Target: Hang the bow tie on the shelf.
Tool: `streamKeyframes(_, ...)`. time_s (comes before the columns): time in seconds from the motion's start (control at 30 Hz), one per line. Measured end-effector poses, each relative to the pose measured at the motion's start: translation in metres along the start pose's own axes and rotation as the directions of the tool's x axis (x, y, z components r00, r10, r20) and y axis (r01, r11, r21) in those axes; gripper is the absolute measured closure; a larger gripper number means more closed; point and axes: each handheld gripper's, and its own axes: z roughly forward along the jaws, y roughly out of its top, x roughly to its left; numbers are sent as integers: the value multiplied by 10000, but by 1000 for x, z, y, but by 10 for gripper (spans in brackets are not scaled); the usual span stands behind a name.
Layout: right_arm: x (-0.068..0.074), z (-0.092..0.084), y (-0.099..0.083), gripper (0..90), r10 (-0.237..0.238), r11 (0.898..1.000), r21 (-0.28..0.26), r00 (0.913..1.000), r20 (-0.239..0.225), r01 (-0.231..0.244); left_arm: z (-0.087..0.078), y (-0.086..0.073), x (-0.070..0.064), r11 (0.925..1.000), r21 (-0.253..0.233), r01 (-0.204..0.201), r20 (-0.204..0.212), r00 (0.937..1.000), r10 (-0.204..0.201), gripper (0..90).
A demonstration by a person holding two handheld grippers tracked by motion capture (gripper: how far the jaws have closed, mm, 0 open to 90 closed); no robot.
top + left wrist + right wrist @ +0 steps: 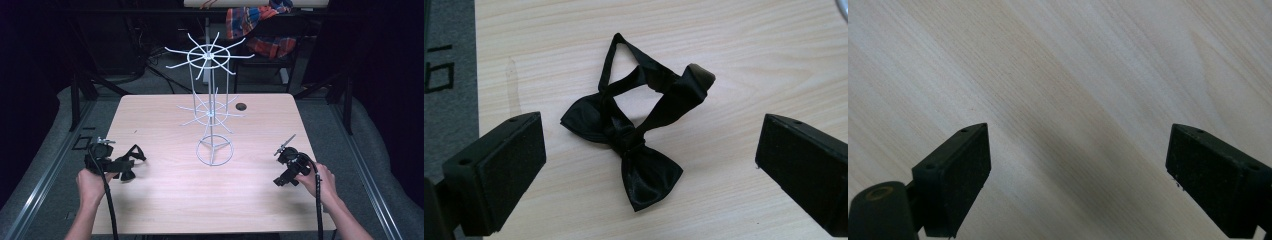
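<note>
Left gripper (644, 165) hovers over the black bow tie (629, 145), jaws spread wide, nothing held. The tie lies flat on the wooden surface (749, 60) between the two jaws, strap looped and folded back on itself above the knot. In the high view the bow tie (131, 159) sits at the left near edge, just past the left gripper (117, 165).

Right gripper (1075, 165) is also wide open and empty, with bare surface under it. In the high view the right gripper (289, 167) sits at the near right, well apart from the tie.

White wire rack (211, 107) stands upright mid-surface, with two tiers of spokes and a ring base. No item hangs on it.

Judged step: approach before the pick, grasp not yet made. Likely aim is hanging the tie on a rack spoke.

Next move calls for: lower the left gripper and close on the knot or the strap near it, not a wing, since satin will likely slip. The strap loop has to stay open to go over a spoke; the right gripper may need to spread it. Risk: the light rack tips if it gets pushed.
</note>
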Motion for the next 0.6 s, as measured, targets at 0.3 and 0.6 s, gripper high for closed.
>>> streamKeyframes(0.3, -1, 1, -3, 107, 148, 9999, 37, 9999, -57, -148, 11, 15, -4, 9996, -172, -234, -50, 9997, 233, 0)
streamKeyframes(0.6, -2, 4, -6, 107, 265, 9996, 137, 9995, -145, -263, 26, 28, -6, 9986, 35, -528, 509, 9973, 525, 109)
